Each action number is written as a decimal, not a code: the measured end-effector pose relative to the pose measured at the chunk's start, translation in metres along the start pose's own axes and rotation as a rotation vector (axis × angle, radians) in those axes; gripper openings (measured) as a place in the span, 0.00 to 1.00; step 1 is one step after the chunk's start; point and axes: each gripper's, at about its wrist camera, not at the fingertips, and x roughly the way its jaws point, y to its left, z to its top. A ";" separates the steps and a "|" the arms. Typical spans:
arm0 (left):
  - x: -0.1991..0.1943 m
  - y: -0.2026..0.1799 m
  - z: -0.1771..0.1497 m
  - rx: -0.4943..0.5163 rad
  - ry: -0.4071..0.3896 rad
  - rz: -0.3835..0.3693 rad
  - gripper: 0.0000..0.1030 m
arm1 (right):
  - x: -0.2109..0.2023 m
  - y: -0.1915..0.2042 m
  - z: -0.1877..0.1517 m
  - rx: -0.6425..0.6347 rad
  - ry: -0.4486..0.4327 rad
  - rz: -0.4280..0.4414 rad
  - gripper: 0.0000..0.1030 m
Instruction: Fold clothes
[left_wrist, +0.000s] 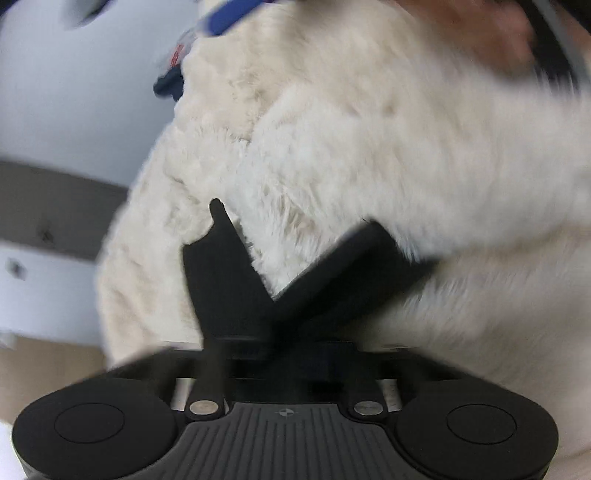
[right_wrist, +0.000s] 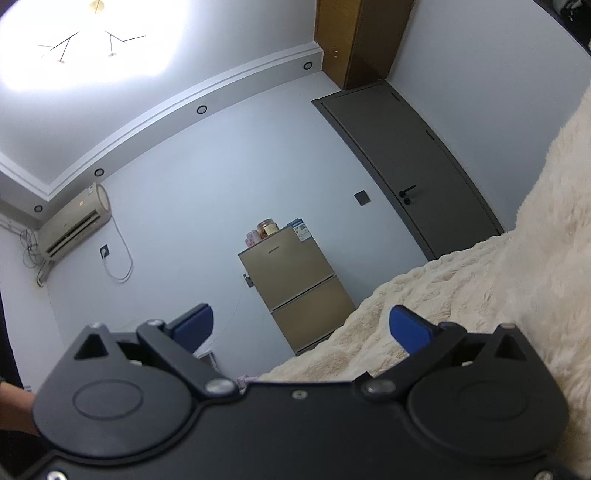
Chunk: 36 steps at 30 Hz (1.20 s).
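**A:** Where do we stand with the folding?

**B:** Early, as far as we can judge. Our left gripper (left_wrist: 291, 254) has its two black fingers spread in a V with the cream fleece garment (left_wrist: 362, 133) bunched between and over them. The right-hand finger is half buried in pile, so we cannot tell whether the jaws are truly pinching the cloth or just pushed into it. The view is smeared with motion blur too.

**B:** Our right gripper (right_wrist: 301, 326) is plainer: blue pads wide apart, nothing between them. The right pad (right_wrist: 410, 328) sits just in front of the fleece, apparently not touching it.

**A:** And the garment itself?

**B:** Up in the air, we think. In the right wrist view the fleece (right_wrist: 480, 295) fills the lower right while the camera looks at the ceiling light (right_wrist: 88, 33), a wall air conditioner (right_wrist: 74, 221), a small fridge (right_wrist: 295, 291) and a grey door (right_wrist: 406, 166). No bed or table shows under it.

**A:** Any fold made?

**B:** None we can see. No crease, no squared edge, only loose lumps. We judge that spreading it out, laying it flat and all the folds are left.

**A:** Risk?

**B:** Thick, slippery pile; a shallow grip could let it slide out.
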 end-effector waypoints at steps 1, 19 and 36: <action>-0.016 0.027 0.001 -0.133 -0.067 -0.048 0.03 | 0.000 -0.002 0.000 0.012 -0.006 -0.006 1.00; 0.106 0.172 0.010 -0.717 -0.058 -0.267 0.38 | 0.003 -0.023 -0.007 0.047 -0.008 -0.012 1.00; -0.193 -0.029 -0.144 -1.158 -0.457 0.112 0.98 | 0.096 -0.010 -0.002 0.007 0.406 -0.018 0.88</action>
